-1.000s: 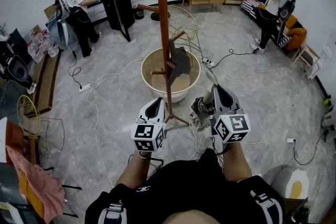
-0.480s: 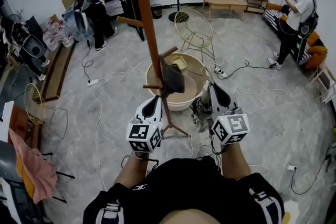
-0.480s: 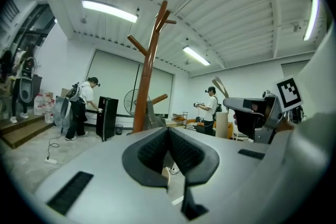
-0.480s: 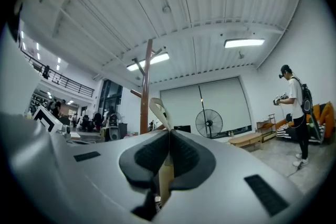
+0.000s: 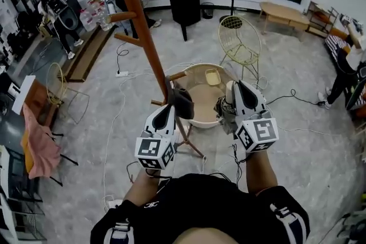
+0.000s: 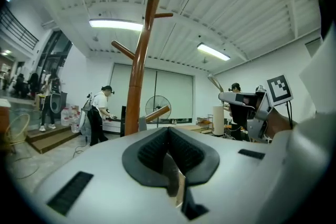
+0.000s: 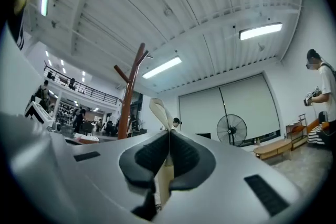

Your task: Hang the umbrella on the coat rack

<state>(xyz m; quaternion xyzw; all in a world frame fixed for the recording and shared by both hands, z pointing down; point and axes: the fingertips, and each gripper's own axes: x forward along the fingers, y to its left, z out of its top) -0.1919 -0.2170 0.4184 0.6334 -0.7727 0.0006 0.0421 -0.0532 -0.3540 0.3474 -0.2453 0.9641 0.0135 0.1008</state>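
Currently: Risk of Loop Slip

We judge the umbrella [image 5: 222, 112] to be the dark bundle hanging beside the right gripper [image 5: 236, 88], whose fingers pinch only its cream loop [image 7: 159, 112]. The left gripper [image 5: 165, 114] fingers are closed together. Swinging could pull the loop free before it reaches a coat rack [image 5: 140, 26] peg.

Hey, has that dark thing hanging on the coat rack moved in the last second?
No. The dark item hangs from the same low peg of the coat rack, beside the tub.
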